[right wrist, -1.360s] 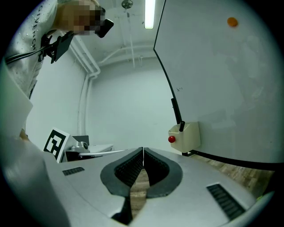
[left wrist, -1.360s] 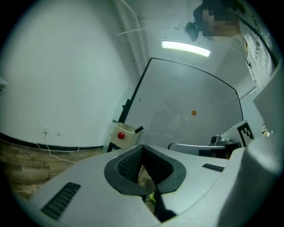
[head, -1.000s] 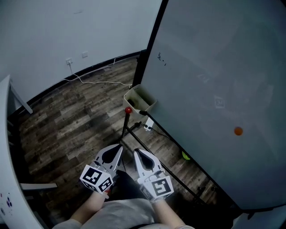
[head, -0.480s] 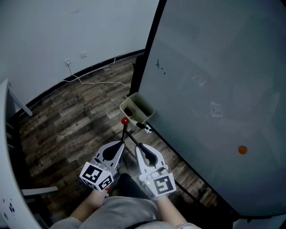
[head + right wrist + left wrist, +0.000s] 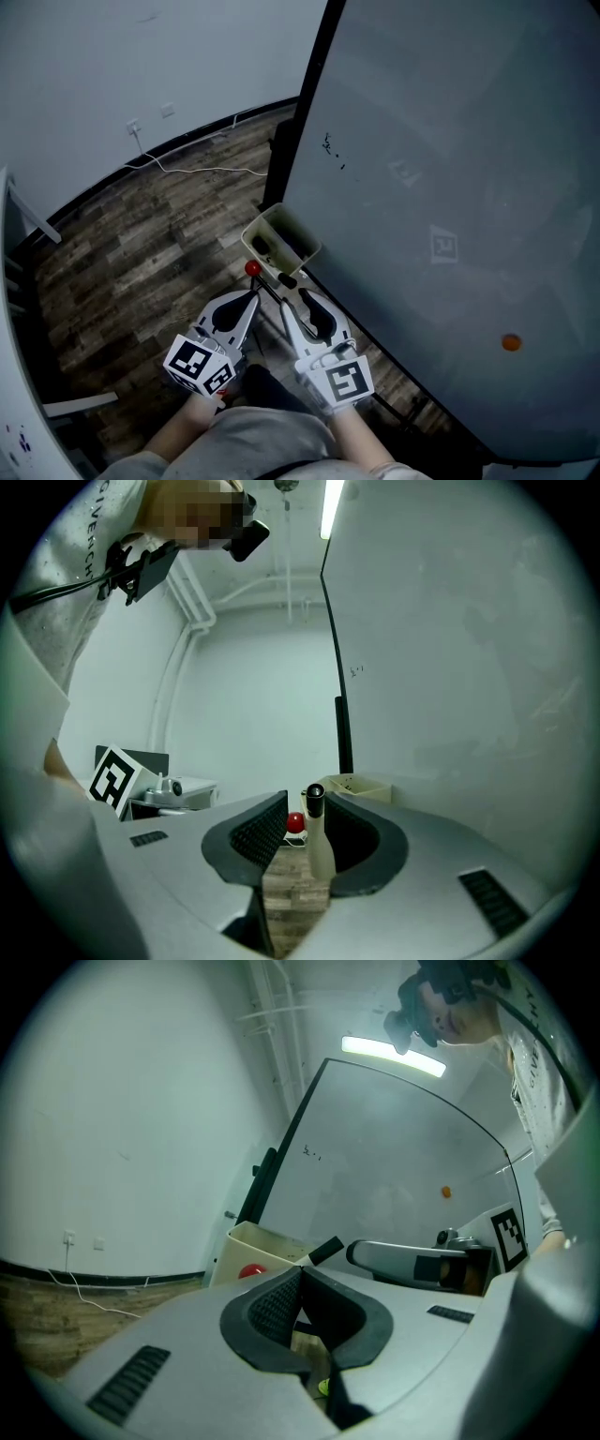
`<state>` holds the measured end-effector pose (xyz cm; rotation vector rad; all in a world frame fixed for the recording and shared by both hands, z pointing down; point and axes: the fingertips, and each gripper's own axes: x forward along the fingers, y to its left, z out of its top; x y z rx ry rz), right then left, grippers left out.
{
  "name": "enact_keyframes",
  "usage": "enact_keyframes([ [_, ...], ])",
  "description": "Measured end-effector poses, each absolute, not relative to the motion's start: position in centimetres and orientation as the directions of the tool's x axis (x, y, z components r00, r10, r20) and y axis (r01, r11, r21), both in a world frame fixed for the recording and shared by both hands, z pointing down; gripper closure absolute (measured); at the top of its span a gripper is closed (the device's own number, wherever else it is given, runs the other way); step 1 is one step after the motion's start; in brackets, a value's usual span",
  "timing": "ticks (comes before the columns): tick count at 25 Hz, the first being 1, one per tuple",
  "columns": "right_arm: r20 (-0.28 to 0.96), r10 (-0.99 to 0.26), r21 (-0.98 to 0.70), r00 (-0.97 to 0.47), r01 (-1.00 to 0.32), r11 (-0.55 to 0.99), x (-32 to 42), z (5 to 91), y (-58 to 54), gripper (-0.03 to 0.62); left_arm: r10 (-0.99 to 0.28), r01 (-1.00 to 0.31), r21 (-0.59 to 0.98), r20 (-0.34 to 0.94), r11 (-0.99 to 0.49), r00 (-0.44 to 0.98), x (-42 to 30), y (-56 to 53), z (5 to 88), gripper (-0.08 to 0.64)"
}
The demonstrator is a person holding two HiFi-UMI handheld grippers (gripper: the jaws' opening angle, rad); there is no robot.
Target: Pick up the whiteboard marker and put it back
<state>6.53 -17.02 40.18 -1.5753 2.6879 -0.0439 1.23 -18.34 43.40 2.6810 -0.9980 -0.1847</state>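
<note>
1. A person stands over a whiteboard (image 5: 450,169) that fills the right of the head view, with a hand-held gripper in each hand at lower centre and wood floor (image 5: 150,244) below.
2. The right gripper (image 5: 300,298) carries the whiteboard marker (image 5: 287,280). In its own view the white barrel stands between the jaws against the right-hand pad, black cap outward. A strip of floor shows on the other side, so the grip looks light. With the marker clear of the floor, it reads as pinched near the jaw tips.
3. The cap points up-frame at the beige tray (image 5: 267,221) at the board's lower corner, near the middle of the head view. That aim suggests the pick-up is done and the marker is lined up for the return.
4. The left gripper (image 5: 251,300) sits just beside the right with its jaws together on nothing. It appears to be parked out of the way.
5. A red knob (image 5: 252,268) lies just below the tray and close to the marker's cap. It is the nearest thing the cap could clip on the way in.
6. An orange magnet (image 5: 510,342) clings to the board at lower right, well apart from the work.
</note>
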Motion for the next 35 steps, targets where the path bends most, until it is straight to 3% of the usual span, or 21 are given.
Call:
enact_keyframes([
  [35, -0.028, -0.865, -0.04, -0.502, -0.864, 0.503, 6.0, 39.8, -20.8, 0.509, -0.674, -0.638, 0.322, 0.0, -0.699, 0.739, 0.6, -21.2, 45.1, 0.545],
])
